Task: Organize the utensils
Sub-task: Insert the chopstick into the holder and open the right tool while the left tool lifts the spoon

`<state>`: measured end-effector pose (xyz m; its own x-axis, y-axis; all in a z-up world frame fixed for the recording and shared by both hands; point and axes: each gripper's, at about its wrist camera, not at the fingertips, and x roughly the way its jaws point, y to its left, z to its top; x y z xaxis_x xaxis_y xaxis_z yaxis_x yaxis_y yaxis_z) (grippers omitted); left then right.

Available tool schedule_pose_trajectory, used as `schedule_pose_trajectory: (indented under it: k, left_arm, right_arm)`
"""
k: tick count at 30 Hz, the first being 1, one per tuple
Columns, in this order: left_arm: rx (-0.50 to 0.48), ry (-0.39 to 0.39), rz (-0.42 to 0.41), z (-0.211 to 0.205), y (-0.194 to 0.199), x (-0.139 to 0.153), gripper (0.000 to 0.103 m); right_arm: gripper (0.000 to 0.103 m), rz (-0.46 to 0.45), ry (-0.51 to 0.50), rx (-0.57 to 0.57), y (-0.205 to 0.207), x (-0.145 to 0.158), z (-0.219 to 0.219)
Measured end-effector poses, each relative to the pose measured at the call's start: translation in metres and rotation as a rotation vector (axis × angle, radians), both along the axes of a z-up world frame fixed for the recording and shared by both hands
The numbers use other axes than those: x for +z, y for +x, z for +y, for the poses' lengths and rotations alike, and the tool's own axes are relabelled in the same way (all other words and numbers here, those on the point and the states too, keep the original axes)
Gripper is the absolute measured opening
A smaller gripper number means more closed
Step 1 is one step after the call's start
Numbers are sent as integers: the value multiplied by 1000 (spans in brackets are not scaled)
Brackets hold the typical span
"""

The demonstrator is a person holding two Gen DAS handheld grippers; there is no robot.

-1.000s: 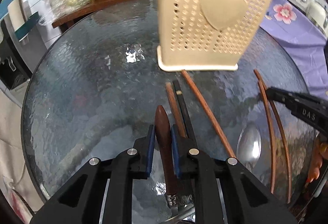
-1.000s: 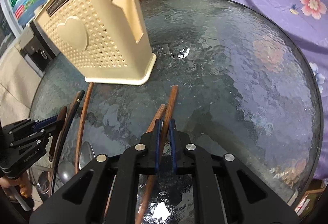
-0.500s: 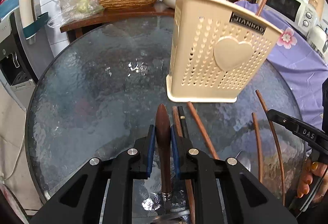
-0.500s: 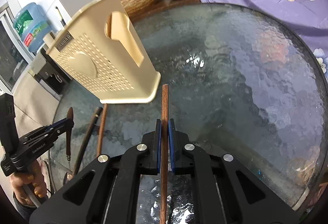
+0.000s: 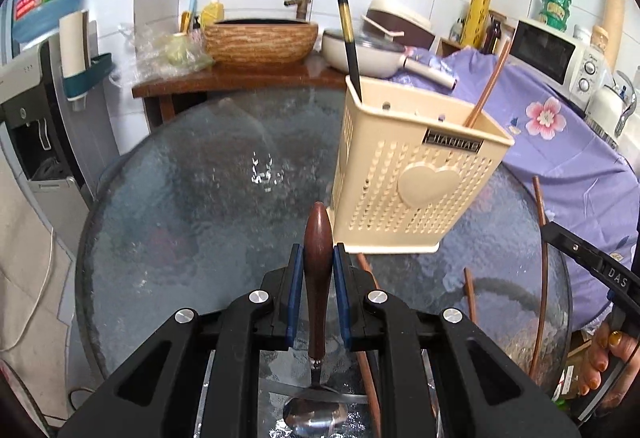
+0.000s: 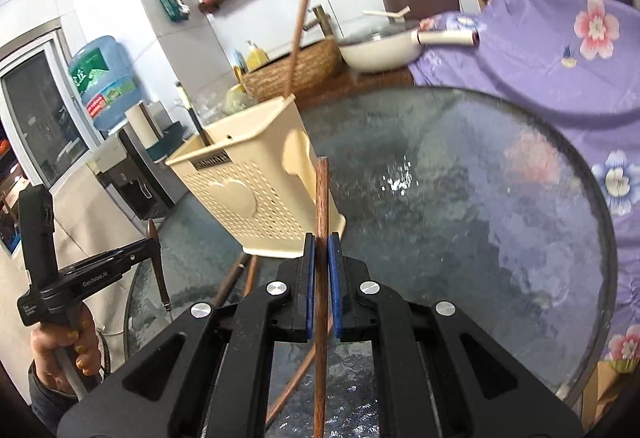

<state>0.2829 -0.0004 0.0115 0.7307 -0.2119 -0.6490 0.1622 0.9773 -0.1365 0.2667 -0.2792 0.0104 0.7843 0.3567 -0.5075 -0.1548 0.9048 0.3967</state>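
The left claw [image 5: 314,270] is clenched on the dark wooden handle of a spoon [image 5: 317,278], gripping it at the thick middle of the handle, with the rounded handle end pointing up and forward and the metal bowl hanging below toward the glass tabletop [image 5: 180,197]. The right claw [image 6: 319,262] is clenched on a single brown chopstick [image 6: 321,238], held roughly upright with its squared top rising above the pads. Both tools are lifted clear of the tabletop, in front of the cream perforated holder [image 5: 404,181], which stands near the middle of the tabletop and already has a black chopstick [image 5: 350,49] and a brown one [image 5: 486,85] leaning inside. More chopsticks [image 5: 470,294] lie on the glass near the holder's base. The spoon looks stiff and bottom-heavy, since the metal bowl outweighs the handle, so a grip on the fat part of the handle should keep it from swinging. The chopstick is light, rigid and smooth, and likely to pivot or slide between flat pads unless pinched firmly near its middle. The holder seems light plastic and may tip if a tool knocks its rim.
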Motion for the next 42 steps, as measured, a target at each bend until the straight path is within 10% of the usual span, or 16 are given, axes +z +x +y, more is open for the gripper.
schedule_pose_trajectory:
  k: [42]
  left_arm:
    - [3, -30, -155, 3, -31, 56, 15]
  right_arm:
    - [1, -154, -2, 90, -37, 62, 7]
